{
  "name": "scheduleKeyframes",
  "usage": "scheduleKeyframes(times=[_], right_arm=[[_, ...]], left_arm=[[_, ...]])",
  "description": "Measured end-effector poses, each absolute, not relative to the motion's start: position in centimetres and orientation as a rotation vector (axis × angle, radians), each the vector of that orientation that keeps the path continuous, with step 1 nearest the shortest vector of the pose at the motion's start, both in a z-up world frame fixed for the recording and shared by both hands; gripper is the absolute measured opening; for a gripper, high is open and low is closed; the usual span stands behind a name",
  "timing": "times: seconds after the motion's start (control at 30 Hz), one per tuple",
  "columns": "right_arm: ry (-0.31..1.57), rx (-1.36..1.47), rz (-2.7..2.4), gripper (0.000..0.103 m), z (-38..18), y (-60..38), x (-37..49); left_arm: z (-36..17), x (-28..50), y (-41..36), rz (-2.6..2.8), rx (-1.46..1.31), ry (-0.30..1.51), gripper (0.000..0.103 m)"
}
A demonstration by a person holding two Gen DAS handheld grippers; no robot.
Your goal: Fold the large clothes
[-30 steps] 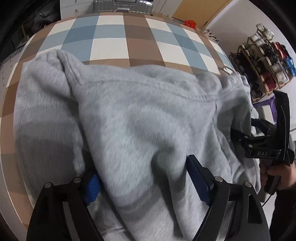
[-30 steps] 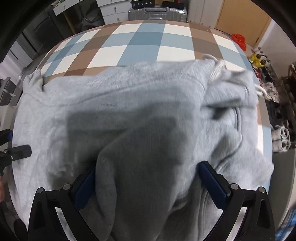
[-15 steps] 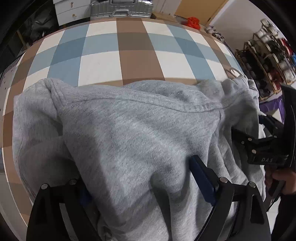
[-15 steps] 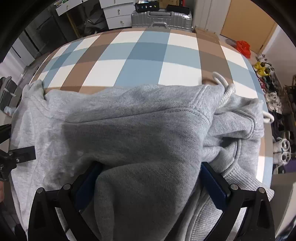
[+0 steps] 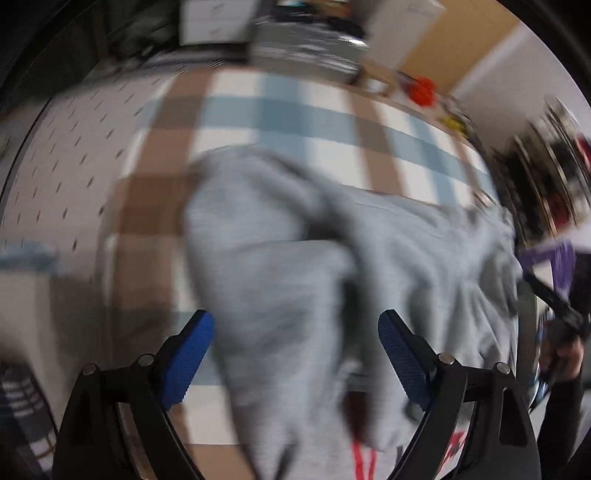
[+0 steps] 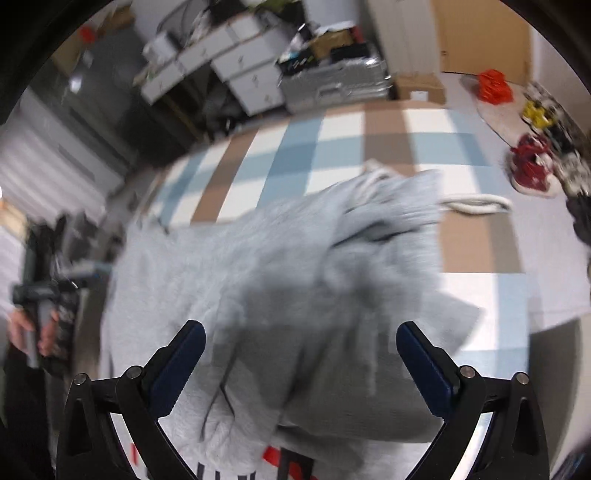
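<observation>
Both tools are free of cloth as I read it: my left gripper (image 5: 295, 350) has its blue pads spread wide above the grey hoodie (image 5: 332, 280), nothing pinched, and my right gripper (image 6: 301, 354) hangs just as wide over the same garment, pads clear of the fabric.

Carrying everything is a bed-like surface with a checked cover (image 6: 332, 147) in blue, brown and white squares. I see the hoodie bunched along its near edge, spilling toward me, with its white drawstring (image 6: 476, 203) lying out on the cover toward the right edge. Red print shows on the cloth at the very bottom of both views, too blurred to read.

Beyond the far edge I make out a silver hard-shell suitcase (image 6: 332, 85), white drawer units (image 6: 251, 74), a tan door (image 6: 484, 33) and something red-orange (image 6: 493, 85) on the floor. Shoes (image 6: 532, 170) sit past the right edge. From the left wrist a white spotted panel (image 5: 66, 155) runs along the left edge. Each camera catches the other hand gripping its handle (image 6: 33, 325) at the frame's side.
</observation>
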State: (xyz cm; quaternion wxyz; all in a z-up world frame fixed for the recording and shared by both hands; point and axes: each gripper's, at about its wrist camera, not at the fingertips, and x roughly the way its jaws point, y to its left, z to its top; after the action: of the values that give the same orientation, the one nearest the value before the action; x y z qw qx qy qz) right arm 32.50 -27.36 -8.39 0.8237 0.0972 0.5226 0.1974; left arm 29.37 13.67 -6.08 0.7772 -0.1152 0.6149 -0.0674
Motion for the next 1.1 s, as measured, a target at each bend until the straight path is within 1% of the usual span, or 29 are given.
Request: scheduleKeyframes(times=[0.1, 0.2, 0.33, 0.47, 0.6, 0.67, 0.7, 0.73, 0.77, 0.8, 0.83, 0.87, 0.9, 0.93, 1.0, 1.1], right_arm=[[1.083, 0.359, 0.33, 0.103, -8.6, -31.5, 33.5], [1.12, 0.464, 0.281, 0.103, -9.6, -33.8, 35.0], [1.147, 0.455, 0.285, 0.103, -10.8, -34.9, 37.0], [1.164, 0.512, 0.344, 0.103, -12.1, -34.8, 38.8], [1.197, 0.482, 0.381, 0.103, -13.1, -33.1, 40.4], [1.183, 0.41, 0.392, 0.102, -12.8, -32.0, 40.7], [1.194, 0.392, 0.405, 0.103, -12.8, -31.5, 41.0], [1.183, 0.368, 0.403, 0.096, -12.7, -31.1, 41.1], [1.186, 0.337, 0.404, 0.084, -12.6, -30.6, 41.2], [1.191, 0.317, 0.417, 0.068, -12.6, -30.2, 41.3], [1.204, 0.321, 0.431, 0.029, -12.7, -30.0, 41.4], [1.222, 0.316, 0.401, 0.027, -13.0, -29.8, 41.4], [1.206, 0.31, 0.386, 0.026, -12.9, -29.6, 41.2], [1.197, 0.282, 0.391, 0.023, -12.8, -29.2, 40.9], [1.145, 0.178, 0.384, 0.021, -12.0, -27.9, 39.8], [1.076, 0.139, 0.354, 0.02, -10.8, -27.5, 38.9]], left_arm=[[-8.7, 30.2, 15.8, -0.089, -0.392, 1.36, 0.088], [-10.1, 30.8, 15.6, -0.156, -0.491, 1.364, 0.088], [-10.7, 31.5, 14.6, -0.197, -0.444, 1.354, 0.088], [-11.0, 32.2, 14.6, -0.232, -0.514, 1.382, 0.088], [-10.9, 32.7, 14.4, -0.264, -0.568, 1.35, 0.089], [-10.8, 32.7, 14.9, -0.277, -0.569, 1.342, 0.088], [-10.8, 32.8, 14.9, -0.282, -0.572, 1.337, 0.086], [-10.7, 32.9, 15.0, -0.284, -0.579, 1.327, 0.081], [-10.7, 32.9, 15.0, -0.286, -0.585, 1.328, 0.063], [-10.8, 32.9, 15.1, -0.284, -0.582, 1.331, 0.047], [-10.7, 32.8, 15.2, -0.292, -0.58, 1.329, 0.042], [-10.7, 32.8, 14.6, -0.296, -0.572, 1.327, 0.031], [-10.5, 32.8, 14.5, -0.299, -0.564, 1.322, 0.027], [-10.3, 32.7, 14.2, -0.298, -0.546, 1.315, 0.025], [-9.5, 32.6, 14.1, -0.285, -0.512, 1.299, 0.021], [-8.9, 33.1, 13.2, -0.213, -0.44, 1.292, 0.021]])
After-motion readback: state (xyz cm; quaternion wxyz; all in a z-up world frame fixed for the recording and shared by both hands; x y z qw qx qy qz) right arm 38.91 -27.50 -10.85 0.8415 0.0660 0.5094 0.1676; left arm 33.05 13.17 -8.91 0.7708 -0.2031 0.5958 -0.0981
